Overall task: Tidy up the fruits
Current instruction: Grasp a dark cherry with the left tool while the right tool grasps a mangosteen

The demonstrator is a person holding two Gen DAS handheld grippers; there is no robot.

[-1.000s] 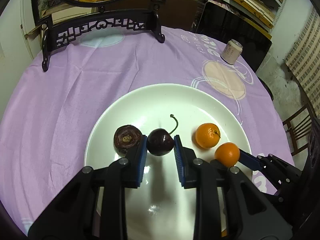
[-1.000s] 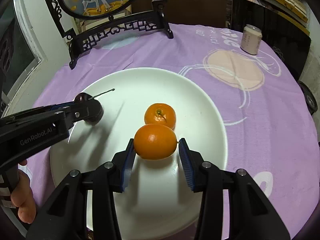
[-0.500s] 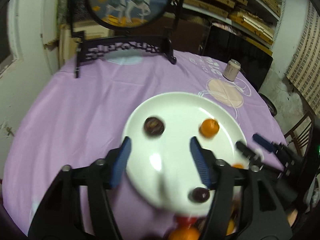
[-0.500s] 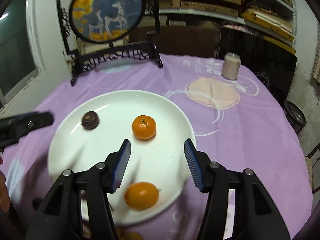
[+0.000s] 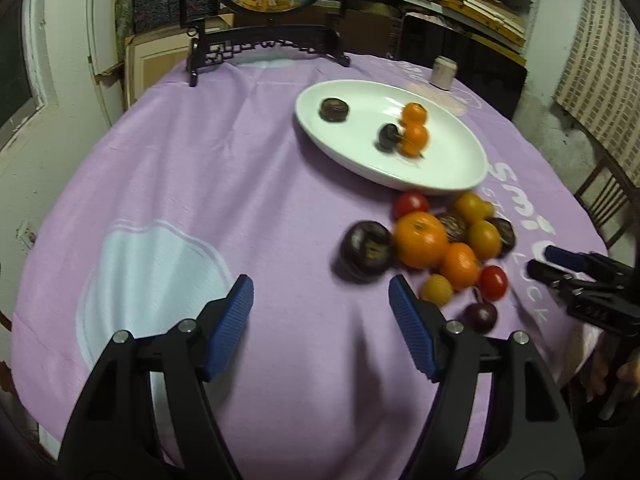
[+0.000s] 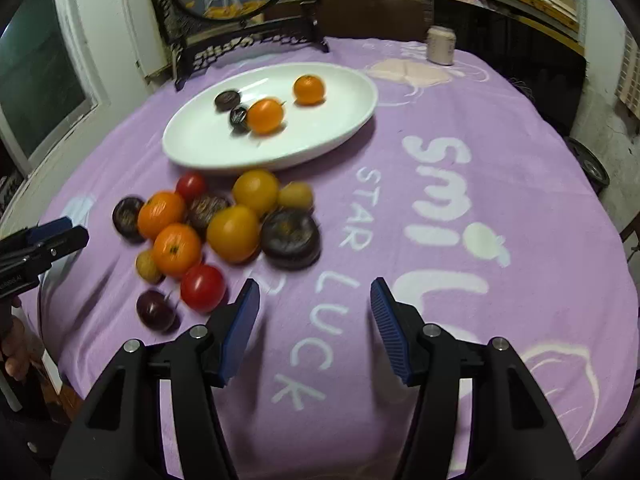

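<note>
So the loose heap of small round fruit (image 6: 224,232) is sitting on the purple printed tablecloth (image 6: 440,280) just in front of the white oval plate (image 6: 352,120), which already has two small oranges (image 6: 265,115), a dark cherry (image 6: 239,117) and a dark wrinkly fruit on it. I'd guess these are all light and firm-ish but they roll, and the red cherry tomatoes (image 6: 202,287) look smooth and squashable, so I'd pinch each one across its widest part and go gentle. My left gripper (image 5: 320,322) has nothing between its blue pads and the jaws are opening; the right gripper (image 6: 314,320) is spread apart and empty too. Versus a second ago: I had the cherry clamped in the left and an orange in the right, right over the plate; now both are on the plate and I've backed off to the heap
</note>
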